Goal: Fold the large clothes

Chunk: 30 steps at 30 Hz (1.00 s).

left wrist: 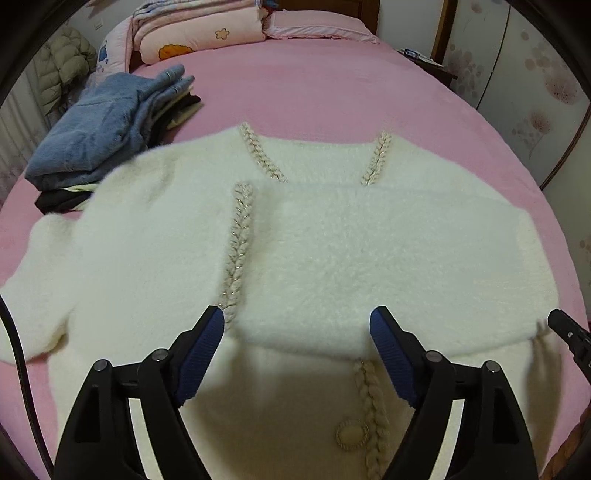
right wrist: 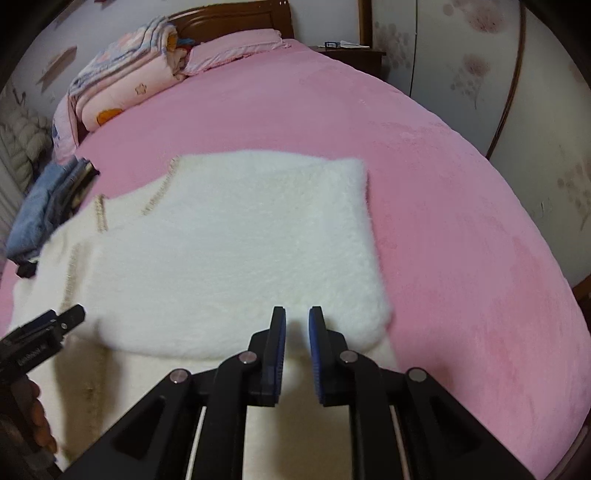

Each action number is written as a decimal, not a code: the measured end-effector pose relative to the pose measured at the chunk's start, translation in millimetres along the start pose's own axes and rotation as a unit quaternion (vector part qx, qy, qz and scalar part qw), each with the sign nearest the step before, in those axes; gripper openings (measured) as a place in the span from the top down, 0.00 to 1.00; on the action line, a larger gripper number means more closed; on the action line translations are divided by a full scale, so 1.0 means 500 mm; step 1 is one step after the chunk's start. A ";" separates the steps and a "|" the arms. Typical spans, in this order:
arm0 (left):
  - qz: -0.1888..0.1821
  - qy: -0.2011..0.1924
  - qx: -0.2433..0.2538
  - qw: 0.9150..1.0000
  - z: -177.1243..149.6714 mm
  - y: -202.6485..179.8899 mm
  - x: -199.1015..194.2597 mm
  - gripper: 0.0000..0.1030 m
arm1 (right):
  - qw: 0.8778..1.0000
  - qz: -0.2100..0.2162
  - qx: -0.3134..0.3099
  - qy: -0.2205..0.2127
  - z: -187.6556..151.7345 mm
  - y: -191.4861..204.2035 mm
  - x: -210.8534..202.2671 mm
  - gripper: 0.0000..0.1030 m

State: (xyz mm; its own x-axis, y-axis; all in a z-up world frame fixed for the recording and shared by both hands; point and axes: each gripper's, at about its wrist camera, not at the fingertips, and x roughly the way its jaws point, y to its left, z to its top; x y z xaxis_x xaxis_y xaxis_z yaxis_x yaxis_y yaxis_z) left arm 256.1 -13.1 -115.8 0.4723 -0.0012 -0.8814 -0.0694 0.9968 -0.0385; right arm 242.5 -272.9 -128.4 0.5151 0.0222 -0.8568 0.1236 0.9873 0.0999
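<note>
A pink bed (left wrist: 332, 92) fills most of both views, its plush cover running up to a dark wooden headboard (right wrist: 236, 18) at the top of the frame. Spread over the lower and middle part of the bed lies the white fluffy cardigan (left wrist: 332, 258), front up, with braided beige trim (left wrist: 238, 251) along its edges. One side has been folded across the body, so a broad white panel lies on top in the centre of the left wrist view; in the right wrist view that panel (right wrist: 251, 240) ends in a straight edge at centre right. A sleeve (left wrist: 40, 266) reaches out toward the left edge of the frame.

At the upper left, folded pink quilts (left wrist: 192, 33) are stacked against the headboard, with a pink pillow (left wrist: 317, 27) beside them. Left of the cardigan sits a pile of folded clothes (left wrist: 103, 125), a blue garment on top, its near corner touching or slightly under the cardigan's shoulder.

The left claw (left wrist: 297, 325) hovers above the cardigan's lower part with its blue-padded fingers spread wide, holding nothing. The right claw (right wrist: 297, 321) has its fingers drawn near together with a narrow gap between them, nothing caught there, poised over the folded panel's near edge. A round beige button (left wrist: 351, 434) lies by the braid at the bottom.
</note>
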 end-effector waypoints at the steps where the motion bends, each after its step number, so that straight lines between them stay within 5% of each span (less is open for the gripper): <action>1: 0.000 -0.003 0.000 1.000 0.000 0.002 -0.016 0.22 | 1.000 0.005 0.003 -0.004 -0.004 0.006 -0.016 0.87; 6: -0.005 -0.029 0.006 1.000 -0.011 0.018 -0.134 0.19 | 0.999 0.023 -0.003 -0.038 -0.038 0.051 -0.119 0.70; 16: 0.005 -0.083 -0.023 0.996 -0.072 0.128 -0.339 0.10 | 0.994 0.065 -0.031 -0.086 -0.097 0.162 -0.292 0.69; 30: 0.042 -0.092 -0.126 0.987 -0.171 0.429 -0.386 0.10 | 0.982 0.100 -0.115 -0.114 -0.134 0.378 -0.396 0.69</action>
State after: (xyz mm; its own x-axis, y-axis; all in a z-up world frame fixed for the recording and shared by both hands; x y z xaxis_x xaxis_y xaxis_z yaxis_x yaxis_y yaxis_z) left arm 74.9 194.1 5.7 0.6061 0.1175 -0.7866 -0.3203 0.9413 -0.1062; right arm 107.2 -80.4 26.2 0.6893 0.2098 -0.6934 -0.1815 0.9766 0.1151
